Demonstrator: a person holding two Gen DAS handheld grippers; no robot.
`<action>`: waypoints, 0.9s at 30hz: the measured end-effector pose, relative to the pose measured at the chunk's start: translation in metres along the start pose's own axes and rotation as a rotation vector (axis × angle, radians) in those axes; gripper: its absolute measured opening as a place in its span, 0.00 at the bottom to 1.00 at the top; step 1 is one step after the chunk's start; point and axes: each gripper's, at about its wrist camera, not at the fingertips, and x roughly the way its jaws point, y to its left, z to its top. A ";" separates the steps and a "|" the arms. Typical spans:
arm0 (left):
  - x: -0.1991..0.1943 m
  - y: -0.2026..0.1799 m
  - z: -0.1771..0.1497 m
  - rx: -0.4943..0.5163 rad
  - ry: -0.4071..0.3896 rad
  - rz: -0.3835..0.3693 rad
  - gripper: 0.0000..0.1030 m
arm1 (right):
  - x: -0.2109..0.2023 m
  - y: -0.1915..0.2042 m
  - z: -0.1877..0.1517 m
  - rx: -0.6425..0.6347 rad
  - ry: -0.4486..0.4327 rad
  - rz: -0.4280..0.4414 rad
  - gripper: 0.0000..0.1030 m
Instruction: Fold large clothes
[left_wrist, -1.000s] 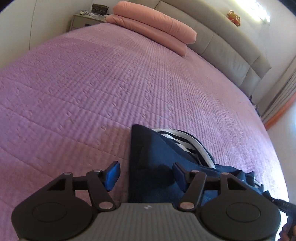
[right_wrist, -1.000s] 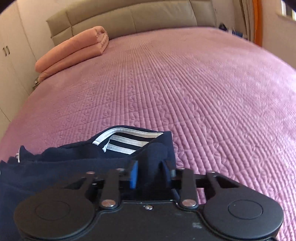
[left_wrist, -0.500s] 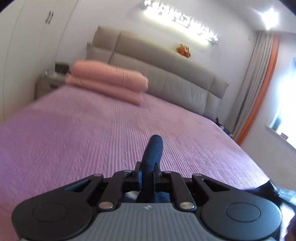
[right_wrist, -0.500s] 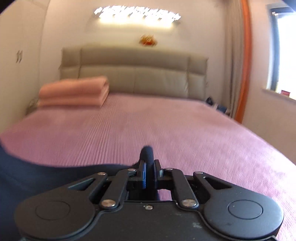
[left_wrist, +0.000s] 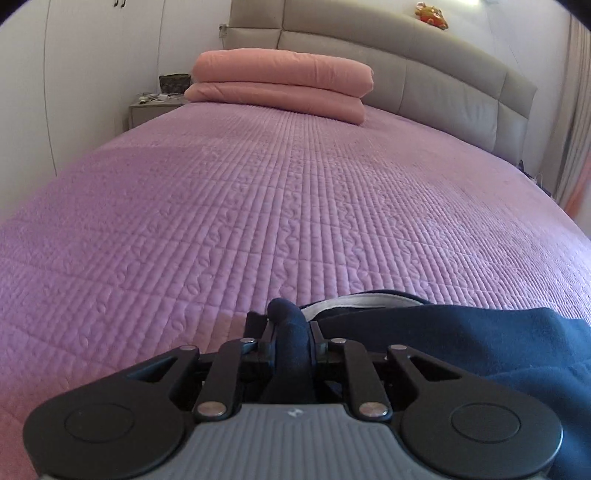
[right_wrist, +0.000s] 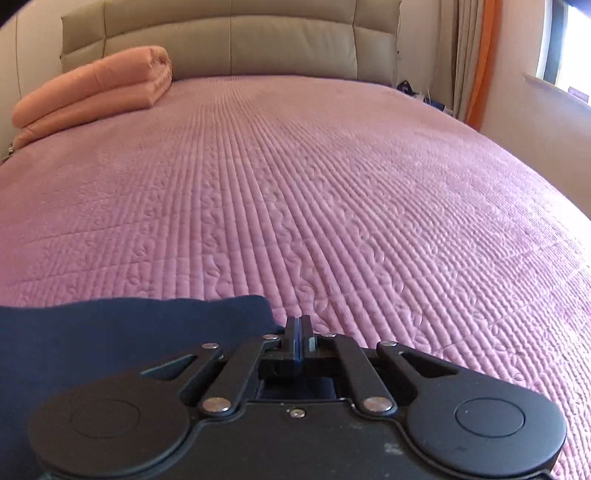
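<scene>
At the near edge of the purple bedspread (left_wrist: 258, 192), the left gripper (left_wrist: 291, 332) is clamped on a bunched corner of the single navy garment (left_wrist: 480, 343), which trails off to its right. The right gripper (right_wrist: 299, 334) is pinched together, its jaws having just been closing; whether cloth sits between them I cannot tell. This looks like an early carry-and-spread step; next, both corners need drawing apart and laying flat. One folded pink quilt (right_wrist: 92, 96) rests near the headboard (right_wrist: 258, 40).
</scene>
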 end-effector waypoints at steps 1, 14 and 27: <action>-0.002 0.000 -0.002 -0.007 0.001 -0.004 0.17 | -0.007 -0.004 0.003 0.021 -0.008 0.026 0.07; -0.021 0.008 0.015 -0.099 -0.015 -0.063 0.19 | -0.006 -0.035 0.031 0.154 0.081 0.285 0.59; -0.044 0.007 0.024 -0.128 -0.132 -0.189 0.15 | -0.077 -0.043 0.040 0.148 -0.214 0.128 0.05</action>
